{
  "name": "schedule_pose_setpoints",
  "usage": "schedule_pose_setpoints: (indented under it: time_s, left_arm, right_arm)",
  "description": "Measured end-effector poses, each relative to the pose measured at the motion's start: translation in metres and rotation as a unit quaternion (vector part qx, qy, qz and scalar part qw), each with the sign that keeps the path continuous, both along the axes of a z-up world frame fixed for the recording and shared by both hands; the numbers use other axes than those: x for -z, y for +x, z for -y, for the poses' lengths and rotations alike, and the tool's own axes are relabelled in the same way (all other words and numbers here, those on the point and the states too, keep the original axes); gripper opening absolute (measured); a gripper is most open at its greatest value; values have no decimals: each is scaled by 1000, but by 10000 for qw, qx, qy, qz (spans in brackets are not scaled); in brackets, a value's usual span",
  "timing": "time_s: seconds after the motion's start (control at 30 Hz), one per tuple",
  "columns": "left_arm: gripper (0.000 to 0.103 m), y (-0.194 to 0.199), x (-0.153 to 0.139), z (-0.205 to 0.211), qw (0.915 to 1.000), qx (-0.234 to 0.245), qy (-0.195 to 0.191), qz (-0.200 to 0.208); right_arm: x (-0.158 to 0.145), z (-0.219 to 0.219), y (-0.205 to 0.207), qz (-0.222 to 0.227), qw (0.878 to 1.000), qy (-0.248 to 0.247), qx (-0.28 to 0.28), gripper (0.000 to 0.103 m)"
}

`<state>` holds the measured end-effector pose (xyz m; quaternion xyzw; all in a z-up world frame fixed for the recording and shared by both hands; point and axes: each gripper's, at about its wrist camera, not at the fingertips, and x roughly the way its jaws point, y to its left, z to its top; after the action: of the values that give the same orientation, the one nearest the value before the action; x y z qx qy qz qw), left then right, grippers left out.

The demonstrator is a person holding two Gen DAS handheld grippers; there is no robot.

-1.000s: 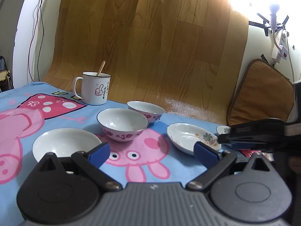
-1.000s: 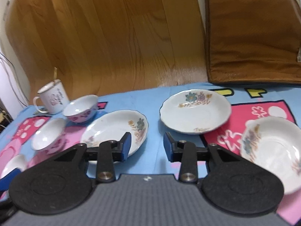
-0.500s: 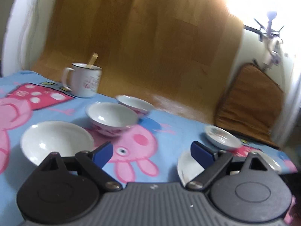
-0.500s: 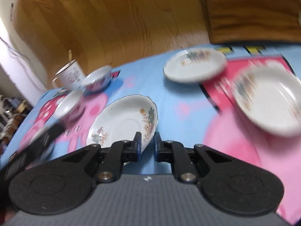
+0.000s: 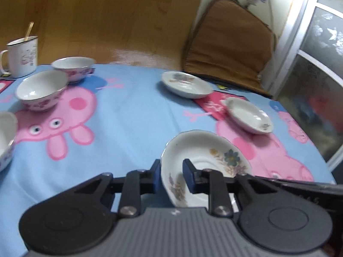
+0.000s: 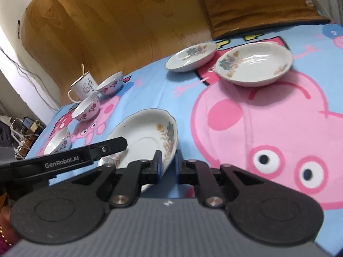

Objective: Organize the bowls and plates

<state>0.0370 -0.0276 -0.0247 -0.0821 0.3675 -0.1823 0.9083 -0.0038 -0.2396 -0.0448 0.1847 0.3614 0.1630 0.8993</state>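
A white floral plate (image 5: pixel 205 156) (image 6: pixel 148 137) is held tilted above the blue cartoon cloth. My left gripper (image 5: pixel 171 176) is shut on its left rim. My right gripper (image 6: pixel 167 166) is shut on its near right rim. The left gripper's finger (image 6: pixel 107 145) shows in the right wrist view at the plate's left side. Two more floral plates (image 5: pixel 186 83) (image 5: pixel 248 117) lie at the back right; they also show in the right wrist view (image 6: pixel 193 56) (image 6: pixel 255 64). Three floral bowls (image 5: pixel 72 68) (image 5: pixel 40 90) (image 5: pixel 5 137) stand at the left.
A white mug (image 5: pixel 21 56) with a stick in it stands at the far left corner. A brown cushion (image 5: pixel 231 47) leans against the wall behind the table. A wood-pattern mat (image 6: pixel 120 21) covers the back wall. The table edge runs at the right (image 5: pixel 317 150).
My right gripper closed on the near plate's rim and lifted it toward the front right. My left gripper swung right and closed on the same plate's other side.
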Motion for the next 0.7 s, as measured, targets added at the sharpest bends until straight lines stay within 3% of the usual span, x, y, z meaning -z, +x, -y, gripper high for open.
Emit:
schedule_pose_setpoints:
  time_s: [0.07,0.17,0.3,0.57,0.6,0.7]
  left_arm:
    - [21,1,-7,15,9996,270,-83,36]
    - [21,-2,-17,62,9961,855,125,197]
    - [22,6,-15,125,9871,1559,295,231]
    - [25,14,-2,195,9793,1961,438,244]
    - [29,14,-1,194,9798,1925,459,281]
    - [41,13,-6,189,9810,1843,444,421]
  right_arm:
    - [-1,14,-9,104,9997,38,222,13]
    - [-3,47,-28,253,9969,117,731,13]
    - [-8,91,-53,514,9868,-156,1530,13]
    - [0,142,-62,592,9677,-471,2404,13]
    - [1,144,-62,606,9664,-512,2445,15]
    - [6,149,-59,667,9577,-745,2700,34]
